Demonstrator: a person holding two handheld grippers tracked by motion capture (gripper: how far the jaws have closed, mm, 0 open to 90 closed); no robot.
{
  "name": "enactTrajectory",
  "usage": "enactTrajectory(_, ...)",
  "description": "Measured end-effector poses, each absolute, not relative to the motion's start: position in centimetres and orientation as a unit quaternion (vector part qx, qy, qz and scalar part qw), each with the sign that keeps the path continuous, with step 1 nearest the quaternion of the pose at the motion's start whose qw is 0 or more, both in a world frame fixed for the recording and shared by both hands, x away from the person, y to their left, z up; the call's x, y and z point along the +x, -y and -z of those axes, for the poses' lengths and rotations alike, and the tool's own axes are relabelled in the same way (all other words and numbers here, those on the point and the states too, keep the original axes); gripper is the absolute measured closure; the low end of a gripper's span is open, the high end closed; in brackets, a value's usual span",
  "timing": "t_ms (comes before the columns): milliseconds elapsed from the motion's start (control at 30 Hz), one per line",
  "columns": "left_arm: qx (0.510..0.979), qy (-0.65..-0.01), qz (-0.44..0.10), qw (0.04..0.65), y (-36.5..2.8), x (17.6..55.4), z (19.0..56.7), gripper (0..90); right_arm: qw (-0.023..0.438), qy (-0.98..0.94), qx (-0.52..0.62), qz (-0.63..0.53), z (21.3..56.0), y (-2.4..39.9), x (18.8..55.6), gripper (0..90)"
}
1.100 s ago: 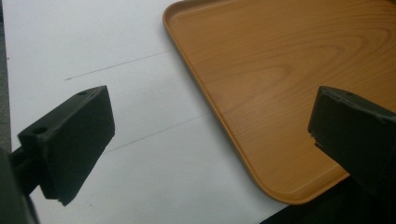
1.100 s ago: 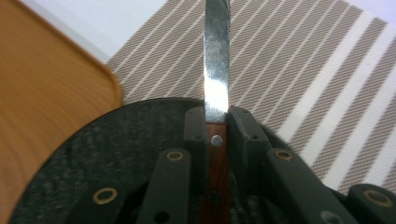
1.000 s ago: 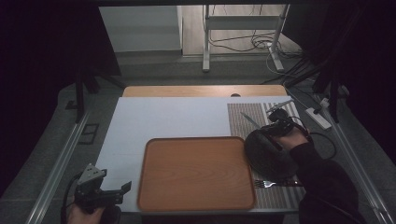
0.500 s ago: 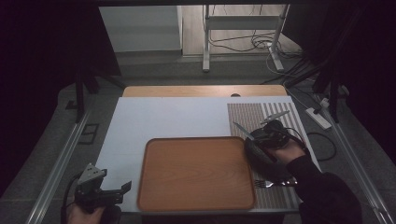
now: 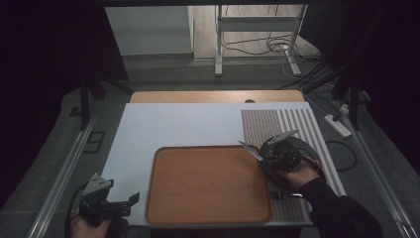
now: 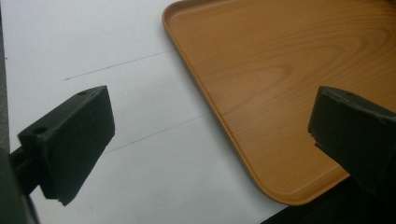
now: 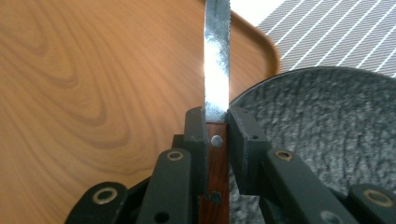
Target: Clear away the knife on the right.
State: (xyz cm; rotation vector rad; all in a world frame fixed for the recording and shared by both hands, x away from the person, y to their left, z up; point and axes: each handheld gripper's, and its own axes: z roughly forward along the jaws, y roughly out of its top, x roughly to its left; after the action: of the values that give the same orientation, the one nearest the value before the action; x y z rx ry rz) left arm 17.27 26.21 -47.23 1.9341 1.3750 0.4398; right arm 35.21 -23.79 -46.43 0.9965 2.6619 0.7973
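Right tongs view: I've got the knife dead centre, its serrated steel blade running up over the wooden tray, its brown riveted handle pinched between my jaws. A dark, rough-surfaced plate sits just to the side, and a striped mat lies beyond it.

High view: here the blade is just a thin sliver poking over the tray's right edge; the plate is hidden under my hand. It does give me a fork lying on the mat, near the tray's front right corner.

Right tongs: clamped tight on the knife handle, blade pointing away over the tray.

Left tongs: jaws spread wide, nothing between them, hovering at the near left corner of the desk.

Left tongs view: the tray's rounded corner and the white sheet, faint pencil-thin lines across it.

Surface: white sheet on a wooden desk, tray front and centre.

Room: dim, grey floor, cables and a stand's white legs beyond.
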Motion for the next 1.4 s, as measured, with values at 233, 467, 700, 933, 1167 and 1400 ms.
enactTrajectory(233, 0.749, -0.532, -0.170, 0.356, -26.2, 17.3, 47.2, 1.2, 0.087, -0.901, 0.331, -0.265, 46.8, 22.9, 33.6, 77.7)
enactTrajectory(467, 0.750, -0.531, -0.170, 0.356, -26.2, 17.3, 47.2, 1.2, 0.077, -0.906, 0.322, -0.262, 47.2, 21.5, 32.6, 77.7)
enactTrajectory(700, 0.750, -0.531, -0.171, 0.355, -26.1, 17.3, 47.2, 1.2, 0.066, -0.912, 0.309, -0.260, 47.6, 19.8, 32.1, 77.7)
enactTrajectory(933, 0.751, -0.530, -0.171, 0.354, -26.1, 17.3, 47.2, 1.2, 0.055, -0.916, 0.298, -0.261, 48.2, 17.9, 31.6, 77.7)
enactTrajectory(1167, 0.751, -0.529, -0.171, 0.355, -26.1, 17.3, 47.2, 1.2, 0.055, -0.919, 0.297, -0.252, 49.2, 17.1, 31.7, 77.6)
enactTrajectory(1400, 0.752, -0.529, -0.172, 0.354, -26.1, 17.3, 47.2, 1.2, 0.049, -0.927, 0.292, -0.233, 50.4, 16.8, 31.7, 76.9)
